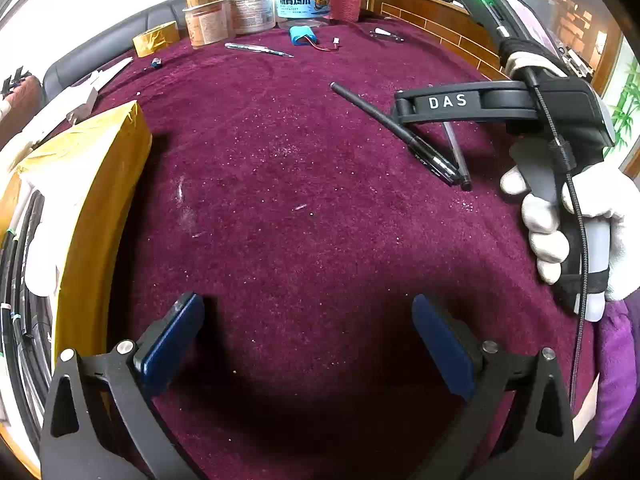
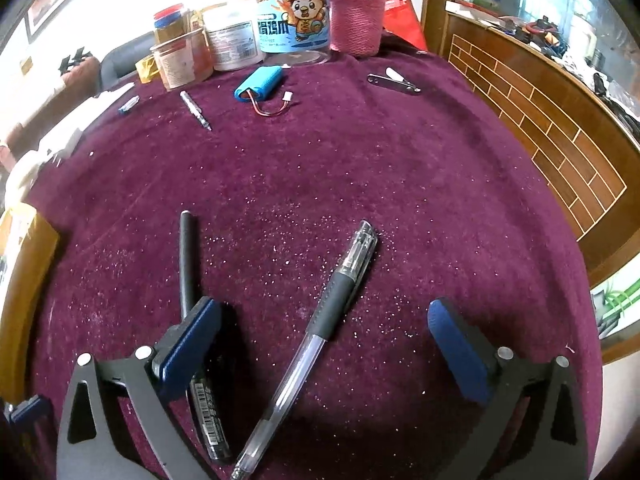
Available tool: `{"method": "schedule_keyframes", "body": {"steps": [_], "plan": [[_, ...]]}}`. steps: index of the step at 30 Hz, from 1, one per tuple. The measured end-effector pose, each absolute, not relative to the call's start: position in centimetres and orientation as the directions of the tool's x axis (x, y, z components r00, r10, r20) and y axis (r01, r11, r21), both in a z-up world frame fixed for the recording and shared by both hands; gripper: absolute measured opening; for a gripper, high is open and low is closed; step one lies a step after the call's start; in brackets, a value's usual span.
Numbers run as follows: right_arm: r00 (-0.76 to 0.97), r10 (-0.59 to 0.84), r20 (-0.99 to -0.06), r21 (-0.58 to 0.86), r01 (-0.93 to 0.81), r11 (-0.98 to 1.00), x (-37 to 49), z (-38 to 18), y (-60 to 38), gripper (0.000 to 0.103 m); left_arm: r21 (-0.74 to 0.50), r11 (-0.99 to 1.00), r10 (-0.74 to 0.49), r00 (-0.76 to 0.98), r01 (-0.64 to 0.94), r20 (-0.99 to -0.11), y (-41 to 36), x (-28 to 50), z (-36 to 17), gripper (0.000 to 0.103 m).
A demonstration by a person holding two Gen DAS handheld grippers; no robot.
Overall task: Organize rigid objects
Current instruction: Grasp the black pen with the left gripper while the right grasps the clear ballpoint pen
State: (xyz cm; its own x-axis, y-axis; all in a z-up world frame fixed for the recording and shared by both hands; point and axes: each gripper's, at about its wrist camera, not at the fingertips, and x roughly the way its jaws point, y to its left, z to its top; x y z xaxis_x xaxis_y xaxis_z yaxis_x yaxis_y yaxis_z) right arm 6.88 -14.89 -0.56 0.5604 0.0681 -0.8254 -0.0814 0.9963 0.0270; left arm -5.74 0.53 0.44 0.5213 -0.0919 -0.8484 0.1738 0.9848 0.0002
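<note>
A clear gel pen with a black grip lies slanted on the maroon cloth, between the fingers of my right gripper, which is open and does not touch it. A black pen lies beside it, passing under the left finger. In the left wrist view the two pens, black and clear, lie at the right under the other gripper, held by a white-gloved hand. My left gripper stands open over bare cloth.
Far back lie a blue battery pack with wires, a silver pen, a small folding tool and a small blue piece. Jars and a pink-wrapped bottle line the far edge. A yellow-taped box stands left.
</note>
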Motion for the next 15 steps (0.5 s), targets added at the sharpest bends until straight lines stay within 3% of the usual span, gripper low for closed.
{"method": "schedule_keyframes", "body": {"steps": [4,10,11,13,15], "plan": [[0.555,0.095,-0.827,0.042,-0.107,0.993,6.9,-0.5,-15.0,0.1,0.006,0.982,-0.09,0.503,0.186,-0.86,0.6,-5.6,0.4,0.103],[0.617,0.217,-0.756,0.247,-0.038,0.968,6.0,0.3,-18.9,0.074,-0.012,0.982,-0.108,0.503,0.19,-0.858,0.7,-6.1,0.6,0.103],[0.627,0.216,-0.748,0.265,-0.016,0.964,6.0,0.4,-19.6,0.068,-0.049,0.981,-0.137,0.489,0.19,-0.862,0.6,-6.2,0.8,0.103],[0.641,0.198,-0.742,0.276,0.023,0.961,5.9,0.4,-20.6,0.066,-0.214,0.947,-0.301,0.425,0.24,-0.854,0.2,-6.4,1.9,0.103],[0.646,0.212,-0.733,0.302,0.03,0.953,5.6,0.5,-21.1,0.066,-0.233,0.938,-0.329,0.446,0.257,-0.832,-0.6,-6.1,3.5,0.103]]}}
